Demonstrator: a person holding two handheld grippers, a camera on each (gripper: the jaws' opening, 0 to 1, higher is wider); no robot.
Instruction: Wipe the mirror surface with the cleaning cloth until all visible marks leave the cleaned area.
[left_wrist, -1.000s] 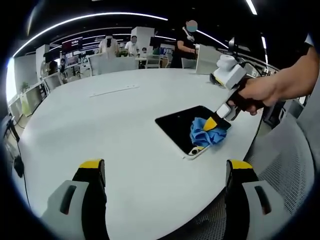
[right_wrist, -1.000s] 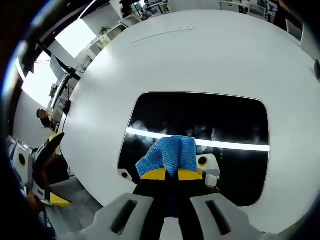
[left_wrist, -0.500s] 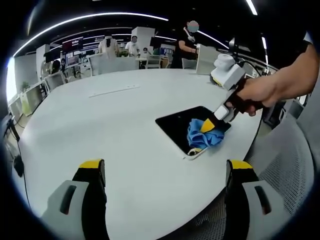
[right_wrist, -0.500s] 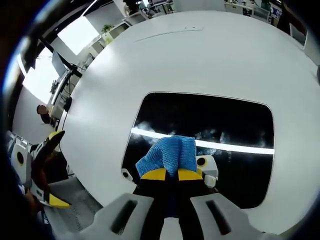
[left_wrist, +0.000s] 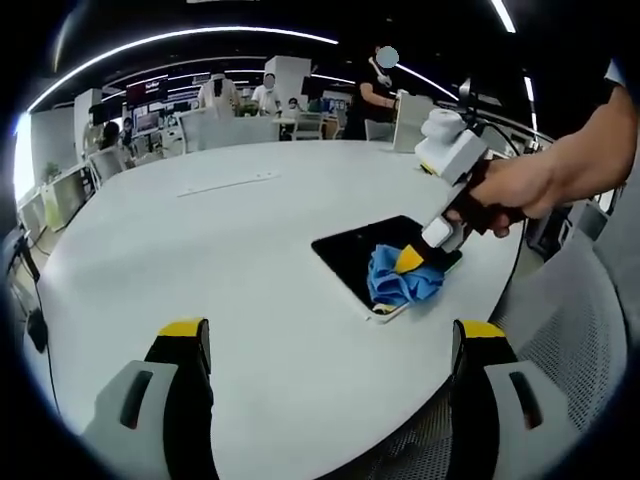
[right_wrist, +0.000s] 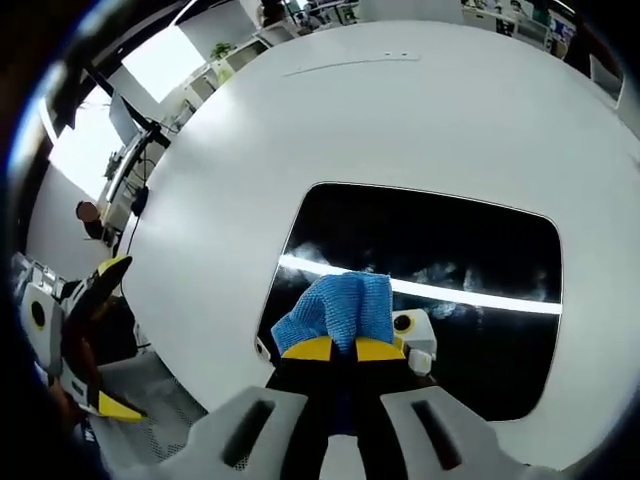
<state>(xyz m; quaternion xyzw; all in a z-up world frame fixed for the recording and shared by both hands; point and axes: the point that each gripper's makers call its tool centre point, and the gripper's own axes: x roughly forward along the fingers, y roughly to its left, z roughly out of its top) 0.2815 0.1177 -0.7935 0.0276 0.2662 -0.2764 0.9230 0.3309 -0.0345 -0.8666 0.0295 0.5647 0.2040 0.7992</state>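
A dark rectangular mirror (right_wrist: 440, 250) lies flat on the round white table (right_wrist: 300, 130); pale smears run across its middle. My right gripper (right_wrist: 345, 349) is shut on a blue cleaning cloth (right_wrist: 338, 312) pressed onto the mirror's near part. In the left gripper view the same mirror (left_wrist: 365, 250) sits right of centre, with the blue cloth (left_wrist: 400, 280) under the right gripper (left_wrist: 412, 260), which a hand (left_wrist: 510, 190) holds. My left gripper (left_wrist: 330, 345) hovers open over the table's near edge, well short of the mirror.
A mesh chair (left_wrist: 570, 330) stands at the table's right side. Several people (left_wrist: 225, 92) and desks fill the office behind the table. A thin strip (left_wrist: 228, 182) lies on the table's far part. The left gripper (right_wrist: 85, 330) appears at the left of the right gripper view.
The right gripper has dragged the cloth toward the mirror's near-left corner; in its own view the mirror has slid right. My left gripper has stayed still.
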